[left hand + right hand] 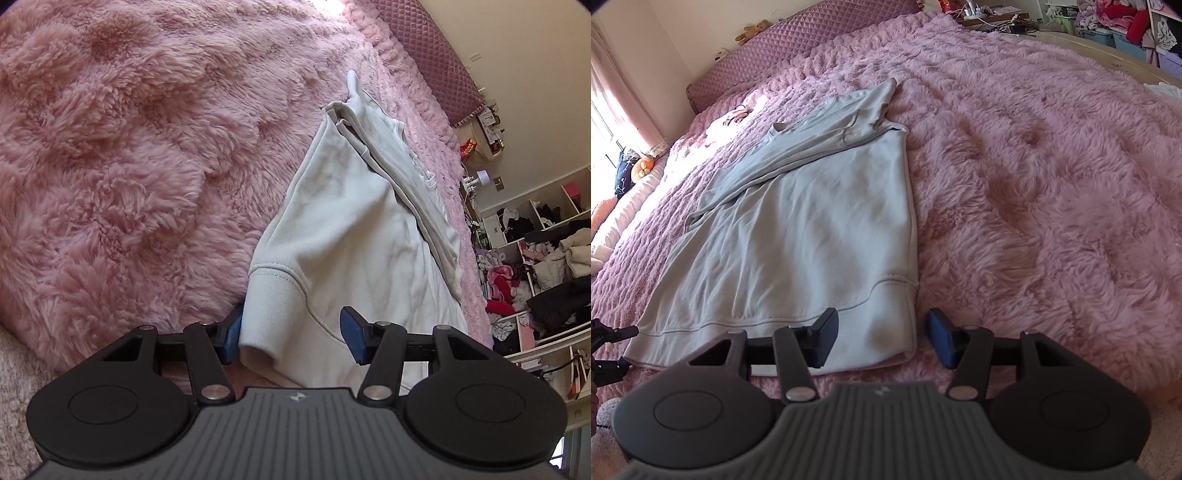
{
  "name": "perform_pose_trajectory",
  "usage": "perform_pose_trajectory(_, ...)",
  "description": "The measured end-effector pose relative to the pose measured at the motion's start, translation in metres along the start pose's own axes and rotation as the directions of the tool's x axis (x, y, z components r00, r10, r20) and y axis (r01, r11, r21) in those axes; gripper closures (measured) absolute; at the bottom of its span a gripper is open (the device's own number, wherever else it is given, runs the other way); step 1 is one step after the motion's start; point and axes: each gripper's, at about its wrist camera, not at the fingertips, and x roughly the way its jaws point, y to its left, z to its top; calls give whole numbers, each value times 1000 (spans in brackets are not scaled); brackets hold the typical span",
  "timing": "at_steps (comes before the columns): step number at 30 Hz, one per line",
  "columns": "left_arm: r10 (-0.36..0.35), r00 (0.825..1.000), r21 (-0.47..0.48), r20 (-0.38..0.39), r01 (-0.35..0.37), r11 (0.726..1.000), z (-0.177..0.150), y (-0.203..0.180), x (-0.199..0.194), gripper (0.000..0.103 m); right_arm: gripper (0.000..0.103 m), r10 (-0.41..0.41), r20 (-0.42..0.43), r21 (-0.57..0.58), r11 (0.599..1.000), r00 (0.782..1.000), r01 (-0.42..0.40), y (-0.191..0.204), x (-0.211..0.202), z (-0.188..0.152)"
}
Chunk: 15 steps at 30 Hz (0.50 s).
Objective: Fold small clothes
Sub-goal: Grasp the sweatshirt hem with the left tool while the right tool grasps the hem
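Both grippers wide open at the hem! The white sweatshirt (798, 236) sprawls across the pink fluffy blanket (1052, 166), stretching toward twelve o'clock; left gripper (291, 338) straddles one hem corner, right gripper (882, 341) the other.

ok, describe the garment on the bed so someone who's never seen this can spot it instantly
Start from the fluffy pink blanket covering the bed. On it, near the edge closest to the cameras, lies a pale grey-white sweatshirt, sleeves folded across its upper part and ribbed hem toward the open left claw and open right claw. It is the only smooth, pale fabric on the shaggy pink pile.
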Motion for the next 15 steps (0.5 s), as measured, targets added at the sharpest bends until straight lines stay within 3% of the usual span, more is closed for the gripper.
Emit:
perform_pose_trajectory(4, -45, 999, -41, 12, 45, 998, 0, 8, 0, 45, 54, 11, -12, 14, 1000, 1000, -11, 4, 4, 0)
perform_pose_trajectory(6, -52, 999, -51, 13, 52, 997, 0, 11, -1, 58, 55, 9, -12, 13, 1000, 1000, -9, 6, 5, 0)
perform_pose_trajectory(7, -55, 998, -55, 13, 56, 997, 0, 12, -1, 64, 62, 14, -15, 12, 1000, 1000, -14, 7, 4, -1)
perform_pose_trajectory(8, -56, 998, -59, 10, 56, 997, 0, 14, -1, 77, 68, 14, -19, 7, 1000, 1000, -14, 7, 4, -1)
perform_pose_trajectory(9, -61, 998, -64, 8, 61, 996, -1, 15, -1, 89, 83, 8, -22, -3, 1000, 1000, -8, 8, 4, -1)
perform_pose_trajectory(10, -70, 997, -68, 9, 71, 995, -1, 16, -2, 94, 95, 3, -23, -8, 1000, 1000, -3, 8, 4, -2)
perform_pose_trajectory(15, -63, 998, -54, 15, 63, 997, -3, 12, -4, 97, 99, 45, -23, 71, 997, 999, -44, -2, 1, -3)
